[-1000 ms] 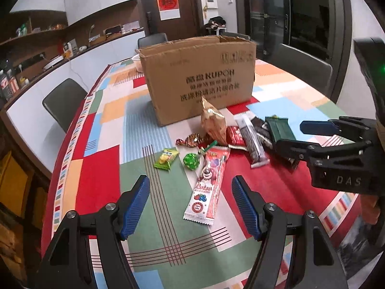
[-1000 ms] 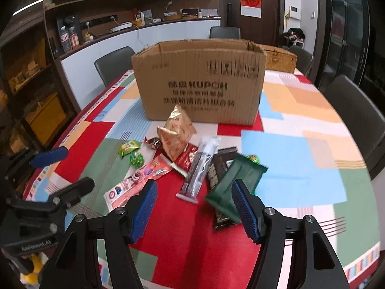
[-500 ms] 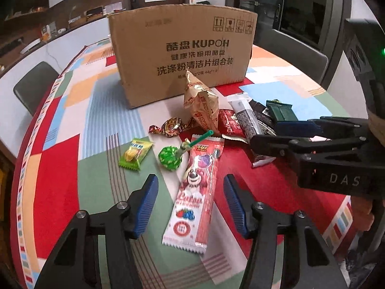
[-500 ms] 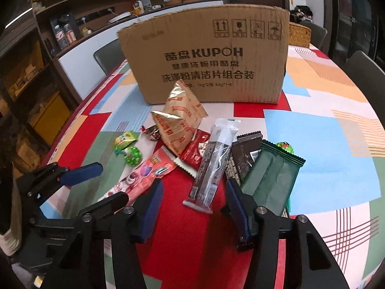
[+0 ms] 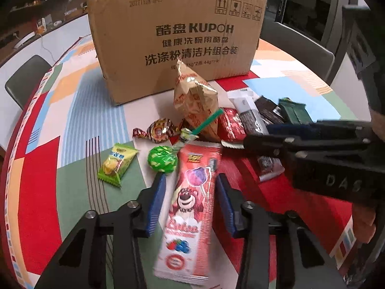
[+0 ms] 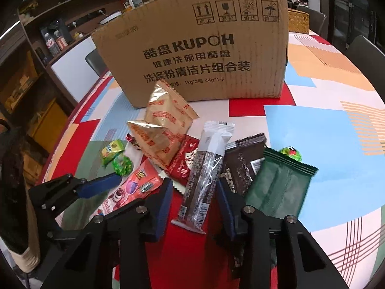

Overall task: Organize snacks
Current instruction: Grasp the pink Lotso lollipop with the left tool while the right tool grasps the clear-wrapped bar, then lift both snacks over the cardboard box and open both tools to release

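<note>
Straddling one snack each, both grippers have just been closing: the left gripper (image 5: 190, 200) around the long red bear-printed wrapper (image 5: 189, 214) at lower centre, the right gripper (image 6: 193, 204) around the clear-and-black bar packet (image 6: 204, 180). Neither pinches yet. Next, I judge, squeeze, then lift toward the brown cardboard box (image 5: 175, 45) at the top.

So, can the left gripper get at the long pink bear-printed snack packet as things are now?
Probably yes: the left gripper already straddles the long pink bear-printed snack packet, its closing jaws not yet pressing it, with nothing between.

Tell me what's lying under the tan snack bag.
The tan snack bag rests partly on a red packet, whose lower end shows. A twisted candy peeks out beside it. Whatever else is beneath is covered.
</note>
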### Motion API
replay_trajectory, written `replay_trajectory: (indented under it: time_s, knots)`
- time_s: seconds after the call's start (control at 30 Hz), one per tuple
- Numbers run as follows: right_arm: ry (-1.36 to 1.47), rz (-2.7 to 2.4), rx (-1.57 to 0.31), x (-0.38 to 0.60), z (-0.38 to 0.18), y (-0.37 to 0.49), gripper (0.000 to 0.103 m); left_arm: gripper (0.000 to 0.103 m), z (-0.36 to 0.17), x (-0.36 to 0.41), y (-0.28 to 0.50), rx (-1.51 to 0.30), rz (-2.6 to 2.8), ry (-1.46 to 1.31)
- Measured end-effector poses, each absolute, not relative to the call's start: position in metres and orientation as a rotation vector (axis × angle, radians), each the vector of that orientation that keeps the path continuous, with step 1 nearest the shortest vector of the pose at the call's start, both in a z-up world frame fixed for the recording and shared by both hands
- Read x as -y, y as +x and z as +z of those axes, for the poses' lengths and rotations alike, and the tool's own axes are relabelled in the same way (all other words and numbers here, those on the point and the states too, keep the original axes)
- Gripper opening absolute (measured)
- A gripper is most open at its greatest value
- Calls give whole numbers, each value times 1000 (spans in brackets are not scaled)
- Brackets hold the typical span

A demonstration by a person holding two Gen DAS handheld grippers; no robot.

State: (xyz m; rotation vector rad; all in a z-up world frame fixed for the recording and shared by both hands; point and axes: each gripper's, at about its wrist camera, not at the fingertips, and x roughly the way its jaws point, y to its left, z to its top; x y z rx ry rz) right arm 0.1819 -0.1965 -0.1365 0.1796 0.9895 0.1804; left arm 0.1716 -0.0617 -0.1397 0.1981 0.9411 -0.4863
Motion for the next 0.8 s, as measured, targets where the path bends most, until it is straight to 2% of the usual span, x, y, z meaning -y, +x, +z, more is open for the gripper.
replay_trajectory:
  time_s: [0.1, 0.43, 0.6, 0.8]
  knots:
    - [195, 174, -1012, 198, -143, 188, 36, 33, -139, 62, 178, -949, -482, 170]
    - [92, 139, -1005, 185, -145, 198, 34, 29, -138, 55, 186, -976, -472, 79]
    - [58, 127, -1007, 183, -145, 199, 24, 28, -135, 53, 182, -973, -459, 69]
    - [118, 139, -1018, 192, -144, 189, 20, 28, -123, 55, 173, -947, -453, 65]
